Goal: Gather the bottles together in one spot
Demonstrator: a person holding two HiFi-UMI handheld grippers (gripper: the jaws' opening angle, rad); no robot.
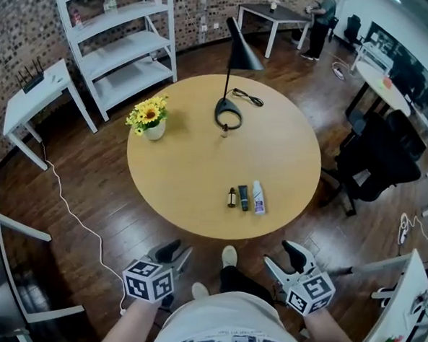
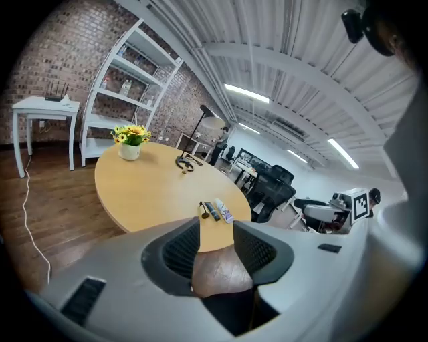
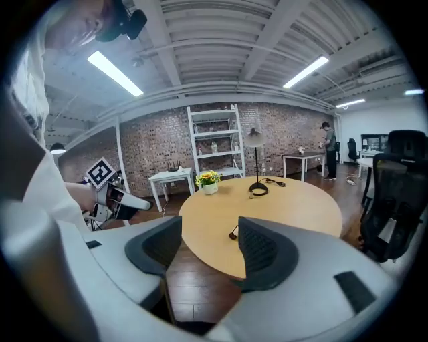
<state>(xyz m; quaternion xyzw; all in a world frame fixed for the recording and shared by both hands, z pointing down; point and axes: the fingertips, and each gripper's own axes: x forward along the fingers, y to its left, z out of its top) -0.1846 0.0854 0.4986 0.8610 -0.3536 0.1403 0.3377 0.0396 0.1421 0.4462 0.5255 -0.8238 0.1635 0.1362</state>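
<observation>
Three bottles lie side by side near the front edge of the round wooden table (image 1: 192, 165): a small dark bottle (image 1: 232, 197), a dark tube-like bottle (image 1: 243, 198) and a white bottle (image 1: 258, 197). In the left gripper view they show as a close row, the small dark bottle (image 2: 204, 212), the dark one (image 2: 212, 210) and the white one (image 2: 223, 212). My left gripper (image 1: 178, 253) is off the table over the floor, open and empty. My right gripper (image 1: 281, 256) is also back from the table edge, open and empty. The right gripper view shows only the small dark bottle (image 3: 233, 234).
A pot of yellow flowers (image 1: 150, 119) and a black desk lamp (image 1: 231, 95) with its cord stand on the table's far half. A white shelf unit (image 1: 124, 38), a small white side table (image 1: 38, 94), a black office chair (image 1: 377, 158) and a floor cable (image 1: 74, 216) surround it.
</observation>
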